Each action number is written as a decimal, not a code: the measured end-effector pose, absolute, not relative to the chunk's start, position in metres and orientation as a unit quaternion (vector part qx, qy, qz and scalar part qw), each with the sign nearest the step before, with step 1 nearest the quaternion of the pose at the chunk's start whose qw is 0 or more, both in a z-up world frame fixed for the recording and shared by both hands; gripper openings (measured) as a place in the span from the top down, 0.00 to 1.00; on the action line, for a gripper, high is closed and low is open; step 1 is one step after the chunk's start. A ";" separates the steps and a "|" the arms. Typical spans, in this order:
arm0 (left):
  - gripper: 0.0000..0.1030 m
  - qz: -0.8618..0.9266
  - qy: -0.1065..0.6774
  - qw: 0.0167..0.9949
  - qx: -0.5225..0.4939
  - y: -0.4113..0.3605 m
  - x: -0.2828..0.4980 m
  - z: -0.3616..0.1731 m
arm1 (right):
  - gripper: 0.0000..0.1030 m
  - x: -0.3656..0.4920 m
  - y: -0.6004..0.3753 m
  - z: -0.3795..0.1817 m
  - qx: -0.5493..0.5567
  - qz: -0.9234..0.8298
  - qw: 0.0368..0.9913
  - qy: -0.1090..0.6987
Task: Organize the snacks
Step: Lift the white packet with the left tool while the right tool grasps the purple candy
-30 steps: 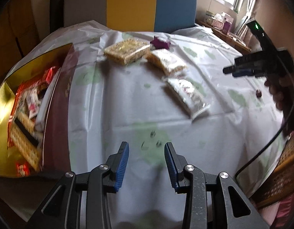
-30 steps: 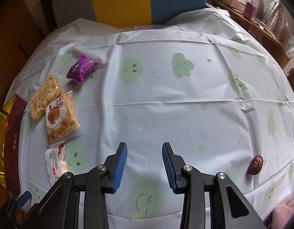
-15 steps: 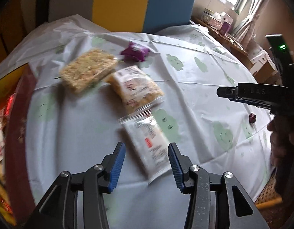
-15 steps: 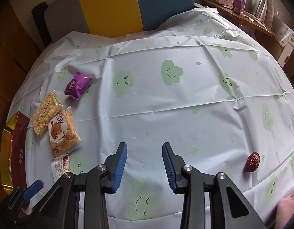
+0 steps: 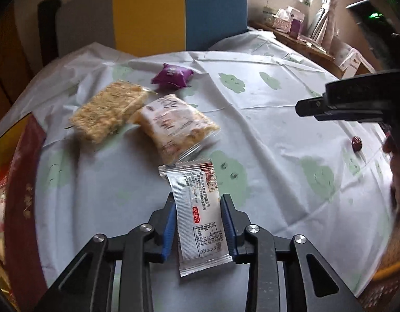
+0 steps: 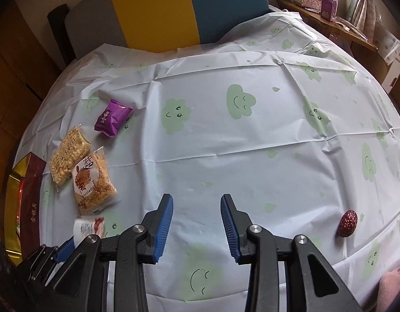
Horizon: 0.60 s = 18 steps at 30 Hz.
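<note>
Your left gripper [image 5: 199,223] is straddling the silver snack packet [image 5: 200,218] lying on the surface [image 5: 265,135]; its jaws are flanking the packet's sides, but you cannot tell whether they are gripping yet. Your right gripper [image 6: 197,226] is hovering with its jaws spread, holding nothing, with the red date [image 6: 348,223] lying to its right.

Both grippers low over the surface

The left gripper [image 5: 199,221] has its jaws either side of a silver packet [image 5: 200,218]; the right gripper [image 6: 196,223] hovers with jaws spread apart.
</note>
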<state>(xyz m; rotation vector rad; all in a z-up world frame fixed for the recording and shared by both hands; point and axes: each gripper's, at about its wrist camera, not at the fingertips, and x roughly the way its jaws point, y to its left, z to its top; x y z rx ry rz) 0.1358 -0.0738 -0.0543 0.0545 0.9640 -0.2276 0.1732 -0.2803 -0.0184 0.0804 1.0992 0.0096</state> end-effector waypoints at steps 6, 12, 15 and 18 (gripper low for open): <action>0.68 -0.086 0.432 0.897 0.043 -0.039 0.103 -0.059 | 0.63 0.173 -0.278 -0.022 0.038 0.011 0.851 0.524; 0.67 -0.095 0.401 0.910 0.044 -0.031 0.092 -0.069 | 0.63 0.169 -0.259 -0.024 0.033 0.056 0.852 0.520; 0.65 -0.108 0.399 0.910 0.016 -0.024 0.092 -0.073 | 0.62 0.173 -0.242 -0.027 0.042 0.090 0.843 0.528; 0.65 -0.109 0.393 0.913 0.012 -0.024 0.092 -0.074 | 0.58 0.186 -0.226 -0.025 0.068 0.112 0.835 0.535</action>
